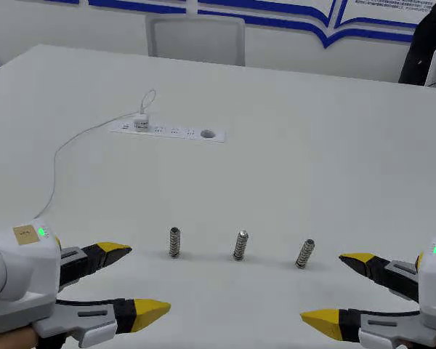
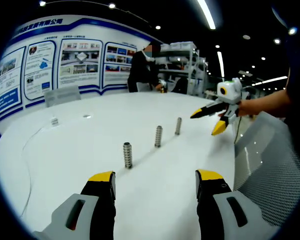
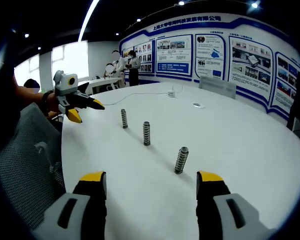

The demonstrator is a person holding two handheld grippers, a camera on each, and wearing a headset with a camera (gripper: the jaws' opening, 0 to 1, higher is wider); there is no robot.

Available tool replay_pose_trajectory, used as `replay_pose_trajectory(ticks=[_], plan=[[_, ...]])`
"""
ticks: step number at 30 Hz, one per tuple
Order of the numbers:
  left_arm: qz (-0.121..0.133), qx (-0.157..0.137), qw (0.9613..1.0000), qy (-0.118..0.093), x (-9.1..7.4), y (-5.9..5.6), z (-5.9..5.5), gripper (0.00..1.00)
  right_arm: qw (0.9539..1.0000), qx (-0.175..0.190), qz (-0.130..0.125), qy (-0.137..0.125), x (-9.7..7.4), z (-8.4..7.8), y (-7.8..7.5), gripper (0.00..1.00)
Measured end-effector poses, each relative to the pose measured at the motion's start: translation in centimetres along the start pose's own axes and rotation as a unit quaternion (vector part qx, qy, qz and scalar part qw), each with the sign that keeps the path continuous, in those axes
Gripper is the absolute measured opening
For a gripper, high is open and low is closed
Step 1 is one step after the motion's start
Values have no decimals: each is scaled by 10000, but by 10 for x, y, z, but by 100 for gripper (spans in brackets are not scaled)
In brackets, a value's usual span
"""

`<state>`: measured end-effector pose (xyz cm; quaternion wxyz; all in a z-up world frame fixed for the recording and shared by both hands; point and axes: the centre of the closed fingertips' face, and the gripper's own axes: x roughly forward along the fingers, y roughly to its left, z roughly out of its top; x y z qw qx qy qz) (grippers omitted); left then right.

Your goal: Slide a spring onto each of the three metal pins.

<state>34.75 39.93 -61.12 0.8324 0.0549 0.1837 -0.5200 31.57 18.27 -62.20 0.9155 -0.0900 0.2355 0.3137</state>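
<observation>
Three metal pins stand in a row near the front of the white table (image 1: 276, 116), each with a spring around it: left pin (image 1: 174, 242), middle pin (image 1: 240, 246), right pin (image 1: 305, 254). The left gripper (image 1: 138, 280) with yellow tips is open, low at the left, short of the left pin (image 2: 127, 155). The right gripper (image 1: 338, 287) is open at the lower right, just beside the right pin (image 3: 180, 160). Neither holds anything. Each gripper view catches the other gripper across the row: right gripper (image 2: 210, 120), left gripper (image 3: 87, 111).
A white power strip (image 1: 167, 131) with a plugged charger and a cable (image 1: 54, 171) lies mid-table behind the pins. A grey chair (image 1: 196, 38) stands at the far edge. People stand by the poster wall (image 3: 135, 62). A mesh chair back (image 2: 270, 165) is close by.
</observation>
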Motion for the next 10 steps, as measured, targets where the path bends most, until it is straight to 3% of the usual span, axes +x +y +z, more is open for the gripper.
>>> replay_pose_trajectory(ticks=[10], plan=[[12,-17,10000,7,0,1,-3,66,10000,2,-5,5,1,1,0,75]])
